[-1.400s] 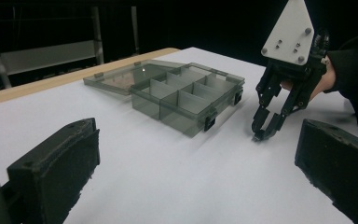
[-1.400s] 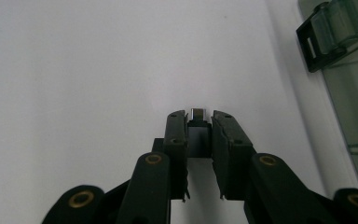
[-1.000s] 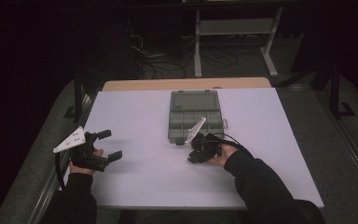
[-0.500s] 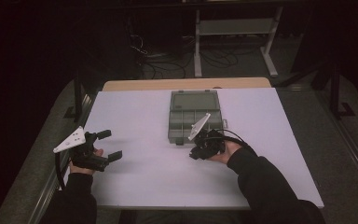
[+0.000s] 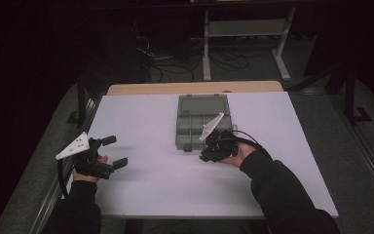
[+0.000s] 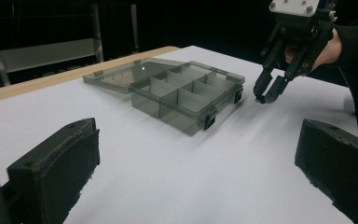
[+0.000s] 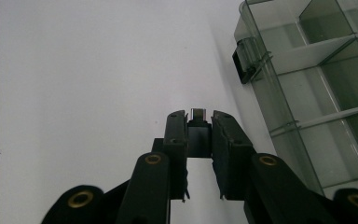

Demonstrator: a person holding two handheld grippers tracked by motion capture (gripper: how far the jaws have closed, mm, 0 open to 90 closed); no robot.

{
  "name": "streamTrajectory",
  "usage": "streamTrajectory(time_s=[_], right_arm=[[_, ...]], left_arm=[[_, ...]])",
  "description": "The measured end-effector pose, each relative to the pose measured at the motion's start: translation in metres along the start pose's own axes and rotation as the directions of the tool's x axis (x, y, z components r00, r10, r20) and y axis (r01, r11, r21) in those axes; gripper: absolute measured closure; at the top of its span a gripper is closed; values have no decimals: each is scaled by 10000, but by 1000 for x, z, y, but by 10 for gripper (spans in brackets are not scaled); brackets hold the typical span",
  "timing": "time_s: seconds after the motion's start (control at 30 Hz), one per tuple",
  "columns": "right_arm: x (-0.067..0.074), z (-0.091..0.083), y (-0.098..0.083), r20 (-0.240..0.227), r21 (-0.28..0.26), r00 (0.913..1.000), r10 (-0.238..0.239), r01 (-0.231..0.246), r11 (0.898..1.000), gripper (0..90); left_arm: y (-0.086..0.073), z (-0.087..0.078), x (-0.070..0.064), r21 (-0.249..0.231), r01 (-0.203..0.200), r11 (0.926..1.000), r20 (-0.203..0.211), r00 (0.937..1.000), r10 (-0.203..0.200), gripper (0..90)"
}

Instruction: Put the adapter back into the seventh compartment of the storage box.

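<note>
Tongs in the person's right hand point(image 5: 205, 155) sit just right of centre in the high view, clamped on a small dark block with a metal tip point(image 7: 198, 122); in the right gripper view that piece is pinched between the two black pads at the middle of the frame, its metal end poking out past them. From the left gripper view, the same right tongs point(image 6: 266, 96) hang at the upper right, pointing down, tips above the white bench point(image 5: 141, 122) without touching it. Just beside them, towards the frame's centre, lies a smoky clear compartment box point(image 5: 202, 127), lid folded flat behind it, dividers showing; what lies in the cells I cannot make out. Left tongs point(image 5: 113, 151) rest low at the left of the high view, well apart from the box, spread wide with nothing between them.
</note>
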State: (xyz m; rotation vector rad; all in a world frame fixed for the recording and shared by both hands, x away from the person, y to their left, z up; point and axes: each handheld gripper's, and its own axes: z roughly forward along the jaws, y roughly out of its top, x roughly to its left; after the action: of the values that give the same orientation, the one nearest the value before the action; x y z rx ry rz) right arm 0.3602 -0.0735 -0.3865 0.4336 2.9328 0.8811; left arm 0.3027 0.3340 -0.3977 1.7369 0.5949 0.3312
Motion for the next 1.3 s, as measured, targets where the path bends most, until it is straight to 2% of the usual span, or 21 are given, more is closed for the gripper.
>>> streamTrajectory(time_s=[0.5,0.9,1.3], right_arm=[[-6,-14,6,76,-84,10000,-33,33,10000,747],[-25,-30,5,376,-327,9988,318,-305,9990,747],[-37,-42,5,662,-298,9960,605,-586,9978,748]], left_arm=[[0,-1,-1,-35,-29,10000,-33,10000,29,0],[0,0,-1,-15,-47,10000,-29,10000,47,0],[0,0,-1,4,-41,10000,-22,10000,41,0]])
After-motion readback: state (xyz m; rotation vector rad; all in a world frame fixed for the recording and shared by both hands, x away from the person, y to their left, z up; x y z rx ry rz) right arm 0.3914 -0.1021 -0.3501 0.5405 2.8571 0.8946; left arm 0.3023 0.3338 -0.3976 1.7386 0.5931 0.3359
